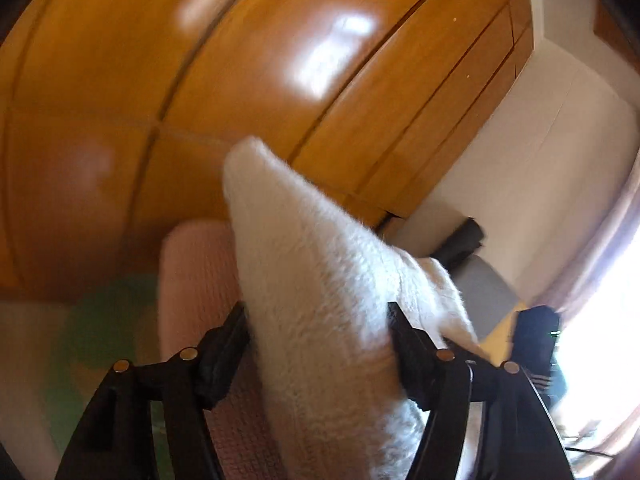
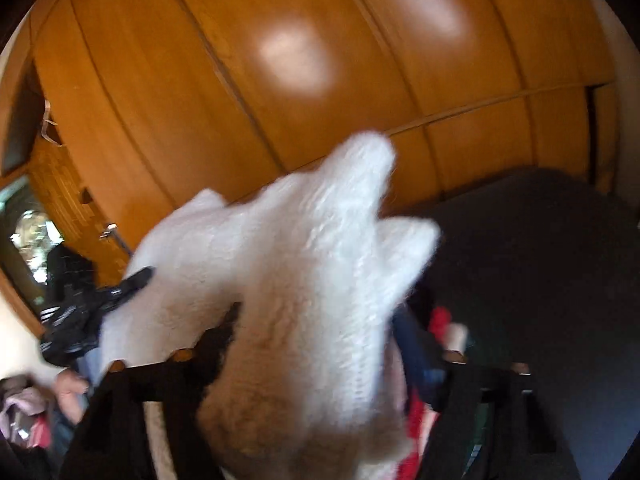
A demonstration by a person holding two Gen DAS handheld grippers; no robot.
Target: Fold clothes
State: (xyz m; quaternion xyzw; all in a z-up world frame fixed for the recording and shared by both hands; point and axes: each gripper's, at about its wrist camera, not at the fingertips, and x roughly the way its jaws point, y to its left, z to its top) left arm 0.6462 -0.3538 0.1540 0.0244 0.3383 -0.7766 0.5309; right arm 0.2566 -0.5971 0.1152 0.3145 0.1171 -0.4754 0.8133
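Note:
A fluffy white knitted garment (image 1: 316,292) is pinched between the two black fingers of my left gripper (image 1: 318,336) and held up in the air, its corner poking up in front of the wooden wardrobe. In the right wrist view the same white garment (image 2: 304,280) bunches up between the fingers of my right gripper (image 2: 316,340), which is shut on it. The other gripper's black tip (image 2: 136,280) shows at the garment's left edge. A pink cloth (image 1: 196,276) lies below and behind the left gripper.
Glossy orange wooden wardrobe doors (image 1: 240,60) fill the background of both views. A white wall (image 1: 540,160) and a bright window are on the right. A dark surface (image 2: 540,260) and a pile of red and blue clothes (image 2: 432,344) lie below the right gripper.

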